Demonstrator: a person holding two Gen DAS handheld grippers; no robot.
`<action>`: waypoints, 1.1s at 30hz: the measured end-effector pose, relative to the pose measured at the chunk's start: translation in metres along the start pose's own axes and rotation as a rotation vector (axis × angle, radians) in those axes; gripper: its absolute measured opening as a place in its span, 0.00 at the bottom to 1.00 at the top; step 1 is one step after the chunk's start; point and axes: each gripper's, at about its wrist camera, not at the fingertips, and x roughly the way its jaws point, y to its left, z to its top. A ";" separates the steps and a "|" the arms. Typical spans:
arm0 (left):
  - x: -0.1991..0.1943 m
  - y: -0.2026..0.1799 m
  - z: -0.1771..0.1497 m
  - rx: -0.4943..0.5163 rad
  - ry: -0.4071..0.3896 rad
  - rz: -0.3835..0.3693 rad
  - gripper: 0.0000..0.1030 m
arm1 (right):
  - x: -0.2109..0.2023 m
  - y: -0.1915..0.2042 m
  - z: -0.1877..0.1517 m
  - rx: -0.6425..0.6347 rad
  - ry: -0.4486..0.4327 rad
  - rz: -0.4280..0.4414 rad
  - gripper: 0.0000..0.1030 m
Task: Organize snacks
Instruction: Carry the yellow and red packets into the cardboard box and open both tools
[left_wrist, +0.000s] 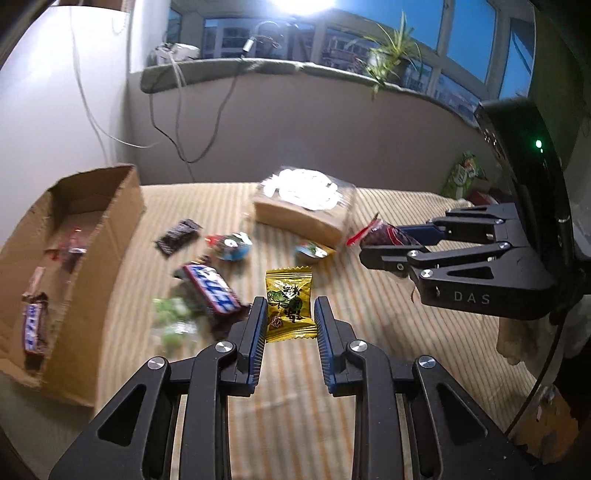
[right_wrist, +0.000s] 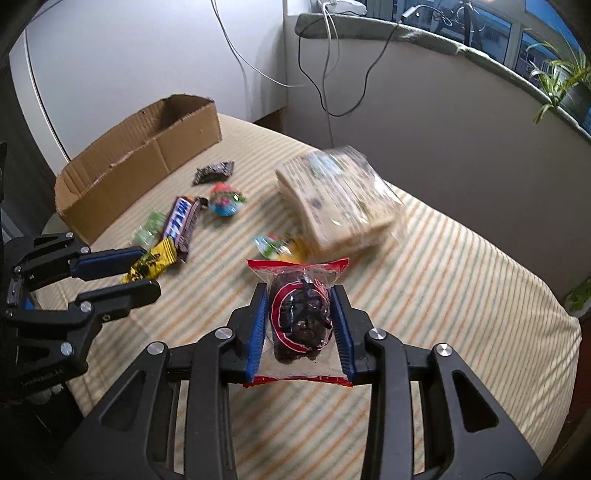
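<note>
— Two grippers, both loaded?
— Yes. Left gripper (left_wrist: 290, 317) pinches a yellow packet (left_wrist: 290, 305) above the striped cloth (left_wrist: 388, 332); right gripper (right_wrist: 300, 325) clamps a red-edged snack bag (right_wrist: 299, 317).
— Other snacks?
— A Snickers (right_wrist: 181, 225) lies on the cloth beside the box (right_wrist: 147, 155); another Snickers (left_wrist: 33, 325) lies inside it.

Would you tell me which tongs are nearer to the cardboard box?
Left. The left tongs, shut on a yellow packet, sit just short of the cardboard box; the right tongs, gripping a red-edged packet, are farther off.
</note>
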 end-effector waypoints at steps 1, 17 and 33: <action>-0.003 0.005 0.001 -0.008 -0.010 0.006 0.24 | 0.000 0.004 0.004 -0.005 -0.003 0.001 0.33; -0.039 0.085 0.008 -0.125 -0.099 0.101 0.24 | 0.018 0.056 0.059 -0.059 -0.042 0.032 0.34; -0.051 0.144 0.001 -0.195 -0.110 0.171 0.24 | 0.048 0.097 0.126 -0.098 -0.060 0.062 0.34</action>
